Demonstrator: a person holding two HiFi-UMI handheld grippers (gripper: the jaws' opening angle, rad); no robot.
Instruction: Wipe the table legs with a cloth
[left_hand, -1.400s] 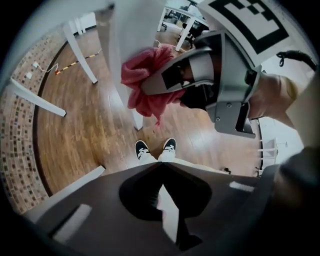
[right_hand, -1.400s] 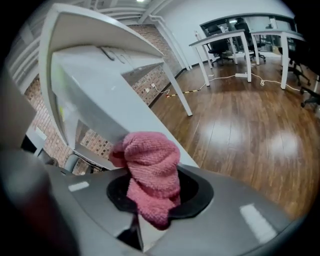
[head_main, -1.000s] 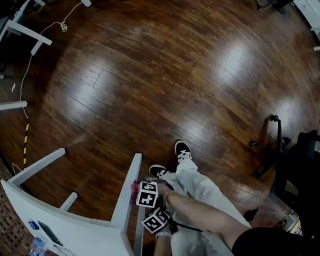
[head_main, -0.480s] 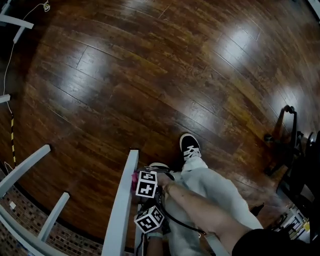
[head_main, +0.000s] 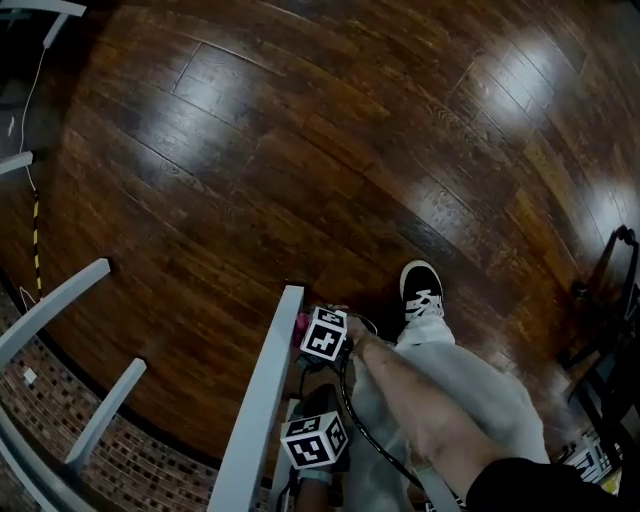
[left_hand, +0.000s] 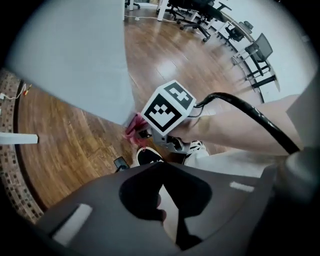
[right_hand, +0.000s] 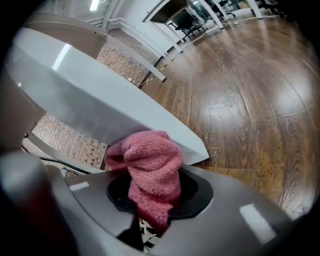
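A white table leg (head_main: 262, 405) runs along the wooden floor (head_main: 300, 150) in the head view. My right gripper (head_main: 306, 330) is shut on a pink cloth (head_main: 300, 322) and holds it against the leg near its far end. In the right gripper view the cloth (right_hand: 150, 175) bulges out between the jaws and touches the white leg (right_hand: 100, 110). My left gripper (left_hand: 161, 172) is held just behind, shut with nothing in it; its marker cube (head_main: 313, 440) shows lower down in the head view. From the left gripper view the cloth (left_hand: 134, 126) peeks out beside the right gripper's cube (left_hand: 167, 111).
A person's black-and-white shoe (head_main: 421, 290) and light trouser leg (head_main: 470, 390) are right beside the grippers. Two more white frame bars (head_main: 50, 312) (head_main: 105, 415) and a brick wall base (head_main: 110, 465) lie at the left. A black stand (head_main: 610, 290) is at the right edge.
My right gripper has slid the cloth along the white leg toward its far end. The left gripper followed it. The head view has tilted closer to the floor.
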